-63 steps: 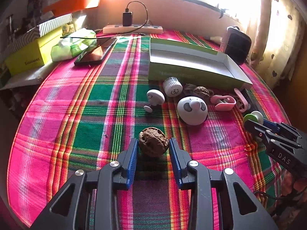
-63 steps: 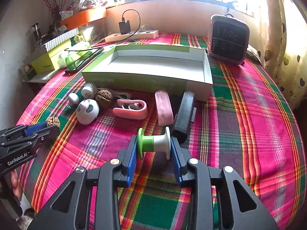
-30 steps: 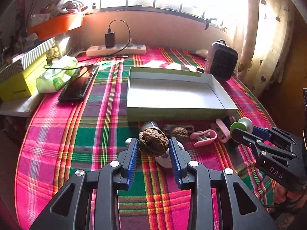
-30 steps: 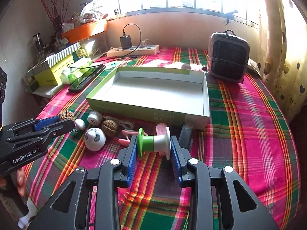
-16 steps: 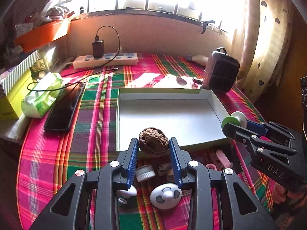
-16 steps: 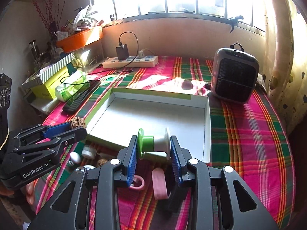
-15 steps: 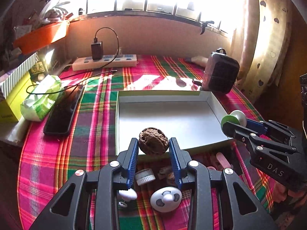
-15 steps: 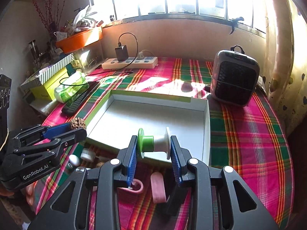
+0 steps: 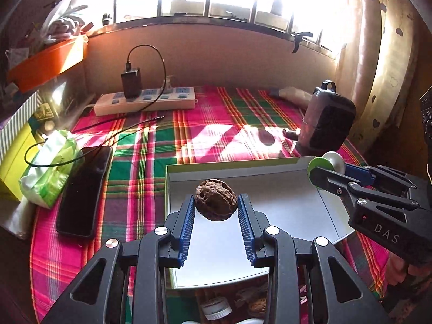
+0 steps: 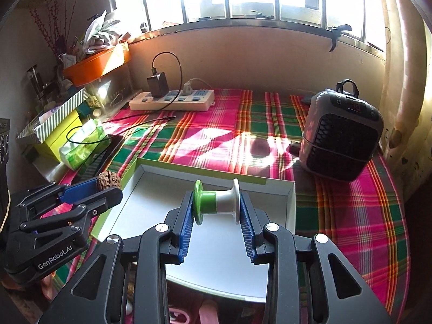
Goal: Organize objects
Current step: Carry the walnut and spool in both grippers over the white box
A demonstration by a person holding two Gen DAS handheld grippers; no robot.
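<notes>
My left gripper is shut on a brown walnut and holds it above the left half of the shallow white box with green sides. My right gripper is shut on a green-and-white spool and holds it above the same box. The spool also shows in the left wrist view, over the box's right rim. The walnut shows in the right wrist view at the box's left edge.
A black phone, a green tissue pack and yellow boxes lie left of the box. A power strip lies at the back, a small heater at the right. Loose items, among them a second walnut and a white cap, lie before the box.
Both grippers have moved forward and higher with their objects, from the box's near edge to over its inside. The loose items have slid to the bottom of both views.
</notes>
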